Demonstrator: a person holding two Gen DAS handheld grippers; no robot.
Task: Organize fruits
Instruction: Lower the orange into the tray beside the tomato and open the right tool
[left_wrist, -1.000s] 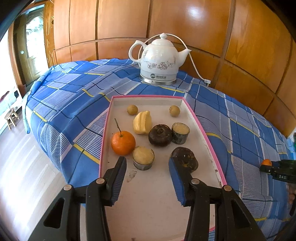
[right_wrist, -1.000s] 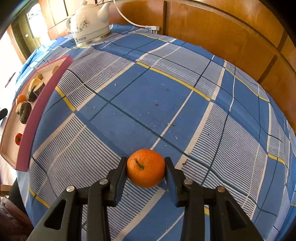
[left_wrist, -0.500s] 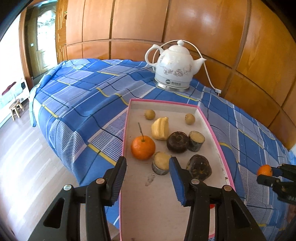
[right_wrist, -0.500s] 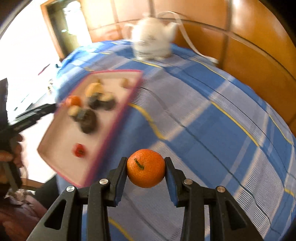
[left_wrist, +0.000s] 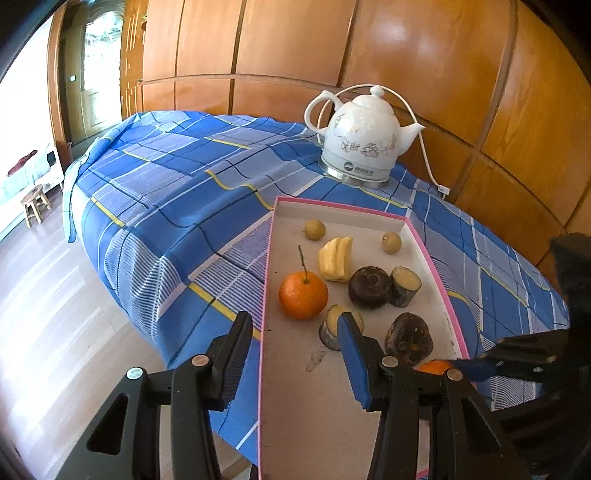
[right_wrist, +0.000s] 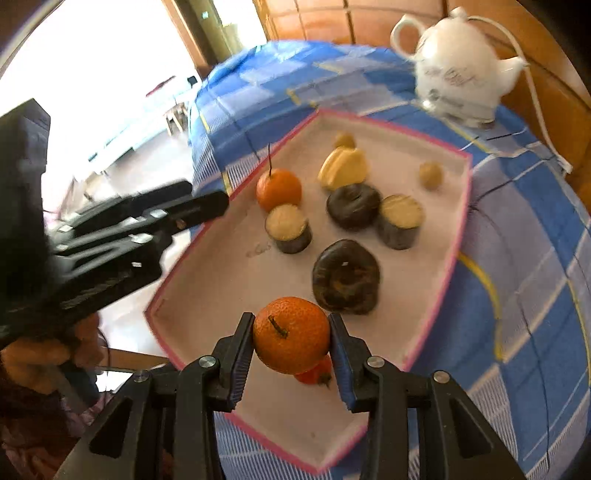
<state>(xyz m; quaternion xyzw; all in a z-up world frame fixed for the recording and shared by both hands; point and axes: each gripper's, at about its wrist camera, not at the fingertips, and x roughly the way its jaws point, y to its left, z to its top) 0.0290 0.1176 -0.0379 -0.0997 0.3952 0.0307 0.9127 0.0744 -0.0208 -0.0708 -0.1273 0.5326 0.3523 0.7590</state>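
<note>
One orange (right_wrist: 291, 335) is sitting clamped in my right hand-held gripper (right_wrist: 291, 345), hanging over the near end of the tray (right_wrist: 460, 236); bare tray floor is lying just below. My left hand-held gripper (left_wrist: 293, 360) is hovering half-open and empty beside it.

Each camera rides behind its own gripper, looking down along the fingers. The left one faces the tray (left_wrist: 436, 264) from its near left edge; the right looks closer. Both share tray and kettle (left_wrist: 364, 142).
</note>
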